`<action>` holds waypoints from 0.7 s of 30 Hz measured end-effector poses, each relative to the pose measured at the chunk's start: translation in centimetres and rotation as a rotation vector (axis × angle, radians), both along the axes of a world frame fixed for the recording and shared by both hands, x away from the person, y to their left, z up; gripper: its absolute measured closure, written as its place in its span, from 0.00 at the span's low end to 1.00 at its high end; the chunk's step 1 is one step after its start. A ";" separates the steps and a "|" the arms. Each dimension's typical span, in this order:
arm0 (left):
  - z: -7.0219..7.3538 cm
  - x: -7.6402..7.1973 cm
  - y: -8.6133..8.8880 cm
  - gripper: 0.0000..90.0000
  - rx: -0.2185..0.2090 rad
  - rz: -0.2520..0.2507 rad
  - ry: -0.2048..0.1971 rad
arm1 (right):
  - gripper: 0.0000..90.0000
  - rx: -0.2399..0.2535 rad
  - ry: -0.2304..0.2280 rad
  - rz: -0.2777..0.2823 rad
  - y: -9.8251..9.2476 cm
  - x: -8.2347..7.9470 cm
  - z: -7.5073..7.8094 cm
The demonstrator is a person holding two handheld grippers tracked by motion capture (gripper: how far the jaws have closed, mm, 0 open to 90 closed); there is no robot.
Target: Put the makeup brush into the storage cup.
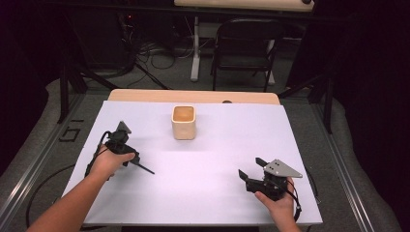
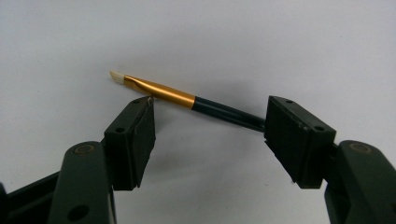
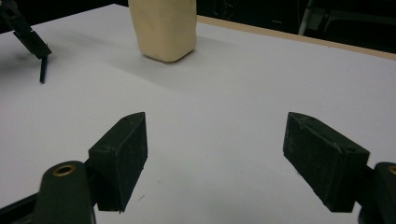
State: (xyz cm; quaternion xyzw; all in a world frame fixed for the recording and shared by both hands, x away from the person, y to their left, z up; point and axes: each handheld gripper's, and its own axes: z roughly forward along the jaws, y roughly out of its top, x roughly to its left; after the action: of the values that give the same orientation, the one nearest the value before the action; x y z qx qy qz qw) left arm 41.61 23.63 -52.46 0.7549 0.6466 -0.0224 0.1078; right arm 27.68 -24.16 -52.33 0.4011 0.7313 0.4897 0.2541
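A thin brush (image 2: 187,99) with a white tip, gold ferrule and black handle lies on the white sheet. My left gripper (image 2: 210,126) stands open just over it, one jaw near the ferrule and the other hiding the handle's end. From above, the left gripper (image 1: 126,151) sits at the sheet's left with the brush (image 1: 144,168) sticking out to its right. My right gripper (image 1: 251,167) rests open and empty near the front right. Seen from it, the right gripper (image 3: 215,140) faces a cream cup (image 3: 163,28), with the brush (image 3: 43,70) far left.
The cream cup (image 1: 183,122) stands upright at the middle back of the white sheet (image 1: 217,145). The wooden table edge (image 1: 193,95) runs behind it. A black chair (image 1: 246,48) and cables lie on the floor beyond.
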 end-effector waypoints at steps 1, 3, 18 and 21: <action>0.0 0.0 0.0 0.38 0.001 0.000 0.003 | 0.24 0.000 0.001 -0.001 0.0 0.0 0.0; 0.0 0.1 -0.1 0.38 0.005 -0.006 0.011 | 0.24 0.002 0.000 0.000 0.0 0.0 0.0; -0.1 0.7 -1.1 0.52 0.051 -0.027 0.022 | 0.24 -0.001 -0.002 0.004 0.1 0.0 0.0; 0.0 0.9 -0.9 0.61 0.071 -0.030 0.029 | 0.24 0.001 -0.007 0.006 0.1 0.0 -0.1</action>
State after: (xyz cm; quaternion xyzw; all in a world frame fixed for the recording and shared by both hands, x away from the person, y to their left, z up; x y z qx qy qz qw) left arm 42.52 22.71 -52.46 0.7675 0.6370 -0.0121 0.0712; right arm 27.72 -24.03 -52.39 0.3973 0.7312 0.4924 0.2550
